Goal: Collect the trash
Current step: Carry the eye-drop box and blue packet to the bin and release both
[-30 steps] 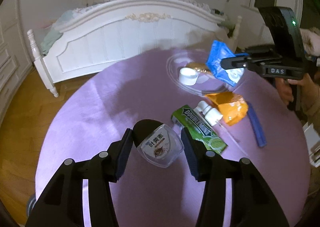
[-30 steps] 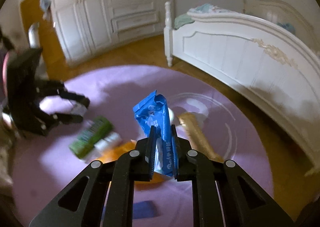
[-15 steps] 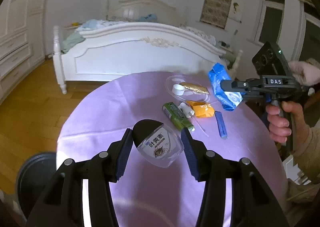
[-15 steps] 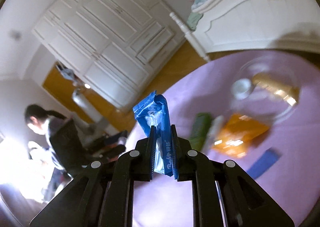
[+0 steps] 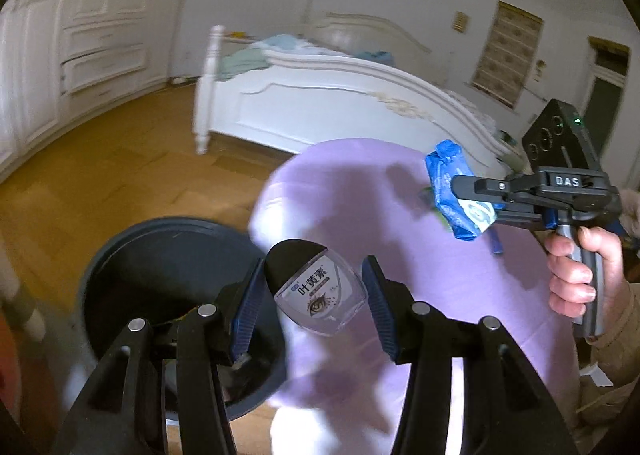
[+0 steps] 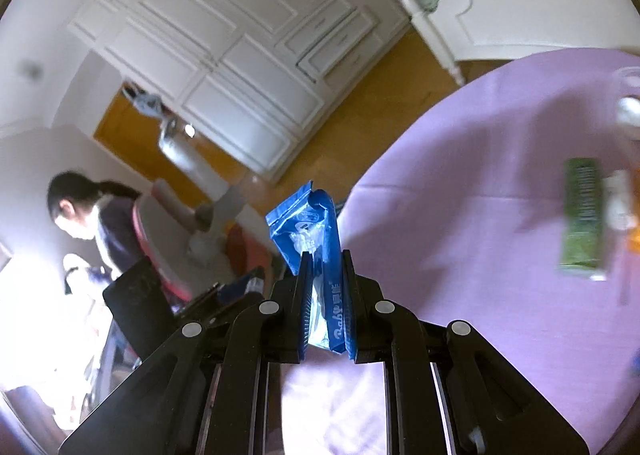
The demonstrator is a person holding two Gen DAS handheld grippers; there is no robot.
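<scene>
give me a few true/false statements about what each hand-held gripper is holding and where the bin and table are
1. The left hand-held gripper has a clear plastic container between its fingers. True.
2. The right hand-held gripper is open with nothing in it. False: it is shut on a blue wrapper.
3. A dark round bin stands on the wooden floor beside the purple table. True.
4. The blue wrapper lies flat on the purple table. False: it is held up in the air by the right hand-held gripper.
5. A green box lies on the purple table. True.
</scene>
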